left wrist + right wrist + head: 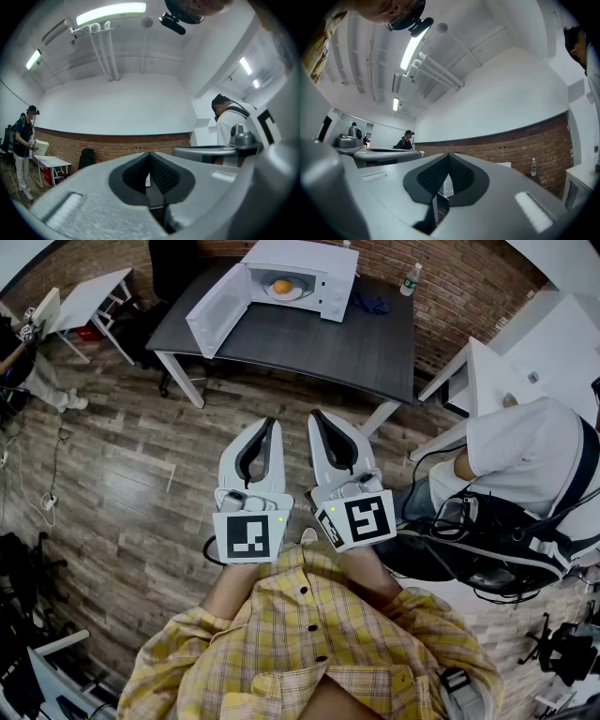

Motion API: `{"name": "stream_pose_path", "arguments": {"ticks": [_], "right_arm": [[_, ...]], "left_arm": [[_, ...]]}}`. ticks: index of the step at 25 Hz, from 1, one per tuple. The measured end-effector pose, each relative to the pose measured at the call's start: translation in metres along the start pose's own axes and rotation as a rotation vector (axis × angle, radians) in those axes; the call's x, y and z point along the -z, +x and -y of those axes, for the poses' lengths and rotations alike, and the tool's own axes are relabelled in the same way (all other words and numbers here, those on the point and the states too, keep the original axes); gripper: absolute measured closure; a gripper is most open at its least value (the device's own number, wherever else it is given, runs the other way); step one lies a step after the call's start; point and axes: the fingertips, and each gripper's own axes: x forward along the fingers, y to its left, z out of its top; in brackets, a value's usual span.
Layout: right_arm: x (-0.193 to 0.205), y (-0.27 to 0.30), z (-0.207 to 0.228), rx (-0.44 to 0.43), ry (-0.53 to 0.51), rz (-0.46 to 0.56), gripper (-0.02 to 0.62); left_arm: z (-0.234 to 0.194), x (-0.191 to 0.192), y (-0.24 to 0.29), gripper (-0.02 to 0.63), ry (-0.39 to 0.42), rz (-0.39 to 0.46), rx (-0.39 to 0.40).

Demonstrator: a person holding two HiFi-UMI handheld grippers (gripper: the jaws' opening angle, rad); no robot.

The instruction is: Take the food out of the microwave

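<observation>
Head view shows left gripper [271,422] and right gripper [315,414], jaws together, empty, bearing square markers [248,536]

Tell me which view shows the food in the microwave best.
The head view: the orange food lies on a plate inside the open microwave. Neither gripper view shows the food at all.

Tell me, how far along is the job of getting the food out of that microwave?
Barely begun. Done: the white microwave on the dark grey table already has its door swung open. In hand: nothing; the left gripper and right gripper are both shut and empty, held above the wooden floor, well short of the table. Left: reach in and bring out the round orange food on its white plate.
</observation>
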Motion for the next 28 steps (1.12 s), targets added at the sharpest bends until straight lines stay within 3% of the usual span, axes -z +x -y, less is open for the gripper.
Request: {"name": "stream_pose_path", "arguments": {"ticks": [28], "right_arm": [[0.017,0.016,-0.073,0.027,-0.003,0.002,0.592]], "left_arm": [[-0.053,0.01,-0.038,0.606,-0.047,0.024,0.082]]}}
